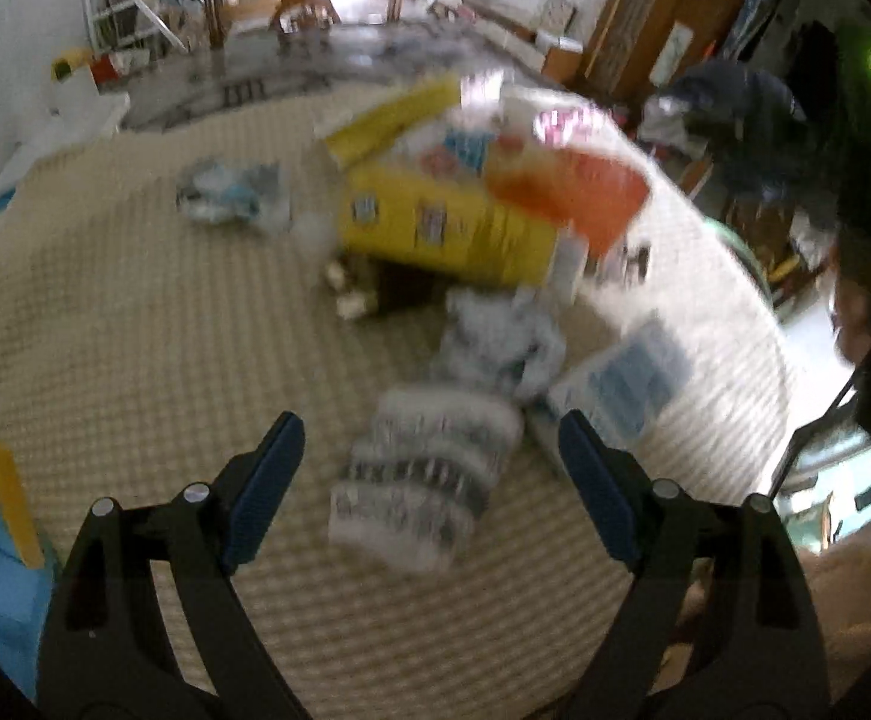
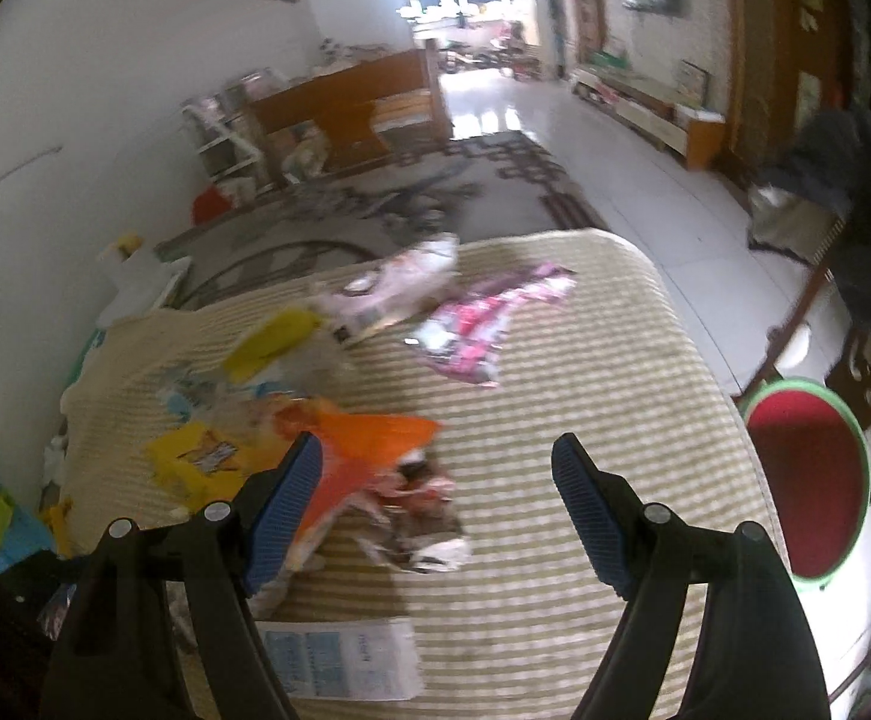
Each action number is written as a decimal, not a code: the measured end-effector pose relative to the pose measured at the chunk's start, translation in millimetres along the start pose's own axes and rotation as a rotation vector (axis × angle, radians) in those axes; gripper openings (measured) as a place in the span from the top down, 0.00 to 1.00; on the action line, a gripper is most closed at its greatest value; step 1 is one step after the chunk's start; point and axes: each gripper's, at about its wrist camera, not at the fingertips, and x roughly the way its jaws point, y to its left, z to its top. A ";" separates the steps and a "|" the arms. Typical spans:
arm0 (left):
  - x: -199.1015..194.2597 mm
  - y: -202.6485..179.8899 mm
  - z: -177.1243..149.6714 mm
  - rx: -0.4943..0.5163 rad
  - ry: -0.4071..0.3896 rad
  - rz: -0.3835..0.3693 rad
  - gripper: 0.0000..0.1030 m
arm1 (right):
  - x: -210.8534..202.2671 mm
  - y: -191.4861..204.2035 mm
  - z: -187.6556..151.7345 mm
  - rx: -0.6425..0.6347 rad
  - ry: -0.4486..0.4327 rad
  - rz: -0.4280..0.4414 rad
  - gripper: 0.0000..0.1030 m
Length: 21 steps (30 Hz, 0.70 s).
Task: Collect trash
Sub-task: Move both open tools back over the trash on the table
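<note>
Trash lies scattered on a beige woven mat (image 1: 135,312). In the left wrist view my left gripper (image 1: 429,450) is open and empty, just short of a flattened black-and-white wrapper (image 1: 429,480). Behind the wrapper lie a crumpled grey wrapper (image 1: 501,342), a blue-white packet (image 1: 621,390), a yellow box (image 1: 447,222) and an orange bag (image 1: 579,186). In the right wrist view my right gripper (image 2: 435,480) is open and empty above a crumpled brown-white wrapper (image 2: 423,516), beside the orange bag (image 2: 363,450). A pink wrapper (image 2: 483,318) lies farther back.
A red stool with a green rim (image 2: 807,474) stands right of the mat (image 2: 585,420). A blue-white packet (image 2: 339,654) lies near my right gripper. A wooden bench (image 2: 345,108), a patterned rug (image 2: 435,192) and a low TV cabinet (image 2: 645,102) stand beyond. Another crumpled wrapper (image 1: 231,198) lies left.
</note>
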 end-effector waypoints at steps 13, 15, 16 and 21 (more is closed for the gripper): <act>36.8 10.0 -6.0 -0.045 0.106 -0.032 0.18 | 50.4 70.8 14.5 -0.256 0.140 0.055 0.18; 38.8 10.1 -4.9 -0.054 0.112 -0.036 0.18 | 69.3 75.0 21.9 -0.280 0.195 0.048 0.17; 39.0 9.8 -4.8 -0.054 0.111 -0.037 0.18 | 78.1 75.8 23.9 -0.293 0.230 0.040 0.17; 36.8 10.8 -7.0 -0.046 0.111 -0.030 0.18 | 115.5 75.8 22.4 -0.359 0.371 -0.016 0.17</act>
